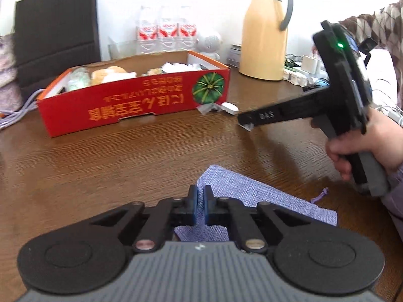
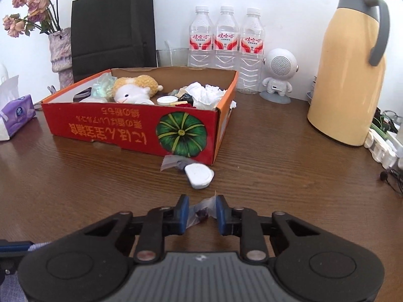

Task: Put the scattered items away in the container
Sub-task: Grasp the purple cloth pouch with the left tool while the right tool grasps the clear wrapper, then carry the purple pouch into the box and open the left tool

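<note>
- Left gripper (image 1: 200,205): fingers nearly together, pinching the near edge of the purple cloth pouch (image 1: 254,193). Pouch lies flat on the table (image 1: 126,166), corner caught between the pads.
- Right gripper (image 2: 201,212): fingers closed on a small clear wrapper (image 2: 202,211) with something dark inside. Held just above the table, well short of the box.
- Beyond the right gripper: white plastic cap-like piece (image 2: 199,176) and another crumpled clear wrapper (image 2: 173,162), both on the table, touching or just beside the box's front corner.
- Red cardboard box (image 2: 105,128): the container. Already holds a plush toy (image 2: 133,89), crumpled tissue (image 2: 206,93), a white lid and other bits.
- Behind: three water bottles (image 2: 225,45), white speaker figure (image 2: 277,73), yellow thermos (image 2: 347,75), black bag, vase.
- Risks, my read:
  - Wrapper is thin and slick, grip is on a crinkled edge; could slip out on the lift.
  - Pouch is limp and held by one corner; may drag or snag on the box wall going in.
  - Box is fairly full; light items could sit on top and slide back out.
  - The two grippers are close, so moving both toward the box could make them clash.
</note>
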Demonstrator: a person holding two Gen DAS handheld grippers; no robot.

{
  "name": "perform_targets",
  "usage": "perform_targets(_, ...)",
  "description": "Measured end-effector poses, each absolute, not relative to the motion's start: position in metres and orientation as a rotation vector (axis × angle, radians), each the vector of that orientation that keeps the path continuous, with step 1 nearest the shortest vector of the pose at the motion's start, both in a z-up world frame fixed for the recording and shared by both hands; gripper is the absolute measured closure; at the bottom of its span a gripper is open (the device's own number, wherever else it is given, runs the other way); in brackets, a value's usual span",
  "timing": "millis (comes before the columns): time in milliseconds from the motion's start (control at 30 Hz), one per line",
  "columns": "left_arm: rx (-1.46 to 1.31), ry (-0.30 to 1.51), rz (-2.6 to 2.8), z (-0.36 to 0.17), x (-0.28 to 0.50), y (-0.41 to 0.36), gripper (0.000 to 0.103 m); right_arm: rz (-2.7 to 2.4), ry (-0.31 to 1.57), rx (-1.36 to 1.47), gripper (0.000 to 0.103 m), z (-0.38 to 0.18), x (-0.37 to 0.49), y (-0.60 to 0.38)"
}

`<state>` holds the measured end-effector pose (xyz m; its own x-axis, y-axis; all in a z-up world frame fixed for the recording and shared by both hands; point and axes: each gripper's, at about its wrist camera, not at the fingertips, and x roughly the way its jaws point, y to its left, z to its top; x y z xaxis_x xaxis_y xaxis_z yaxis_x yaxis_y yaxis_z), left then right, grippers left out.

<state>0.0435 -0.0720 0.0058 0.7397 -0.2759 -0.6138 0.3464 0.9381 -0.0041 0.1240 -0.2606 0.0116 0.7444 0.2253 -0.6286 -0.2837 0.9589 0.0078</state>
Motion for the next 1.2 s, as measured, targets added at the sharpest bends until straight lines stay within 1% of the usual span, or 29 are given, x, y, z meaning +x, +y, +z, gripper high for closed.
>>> perform_targets(100,0.045,0.607,-0.307,0.022,0.03,-0.058,0.099,0.286,0.676,-0.026,0.089,0.018,0.103,-0.263)
perform_targets(200,-0.023,0.527,-0.262,0.048,0.014,-0.038,0.099,0.294,0.641,0.041,0.093,0.028,0.068,-0.264)
perform_targets(433,-0.084,0.366,-0.202,0.092,-0.012,-0.007,0.099,0.316,0.565,0.114,0.094,0.057,-0.007,-0.262)
perform_targets(600,-0.055,0.292,-0.206,0.12,-0.022,-0.003,0.099,0.327,0.521,0.105,0.094,0.08,-0.027,-0.258)
perform_targets(700,-0.059,0.259,-0.218,0.144,-0.012,0.001,0.099,0.347,0.483,0.085,0.094,0.1,-0.028,-0.255)
perform_targets(833,-0.031,0.186,-0.257,0.186,0.027,-0.001,0.099,0.371,0.43,0.037,0.094,0.134,0.002,-0.251)
perform_targets(900,-0.013,0.166,-0.256,0.204,0.056,-0.009,0.099,0.376,0.409,0.03,0.094,0.154,0.032,-0.252)
perform_targets(967,-0.053,0.173,-0.245,0.215,0.093,-0.018,0.099,0.389,0.404,0.041,0.094,0.17,0.066,-0.251)
perform_targets(1033,-0.113,0.22,-0.287,0.213,0.132,-0.033,0.099,0.399,0.412,0.051,0.094,0.18,0.107,-0.246)
perform_targets(1100,-0.083,0.248,-0.276,0.203,0.167,-0.049,0.099,0.388,0.438,0.038,0.094,0.183,0.148,-0.237)
perform_targets(1200,-0.122,0.379,-0.272,0.173,0.232,-0.049,0.099,0.373,0.5,0.0,0.094,0.176,0.203,-0.228)
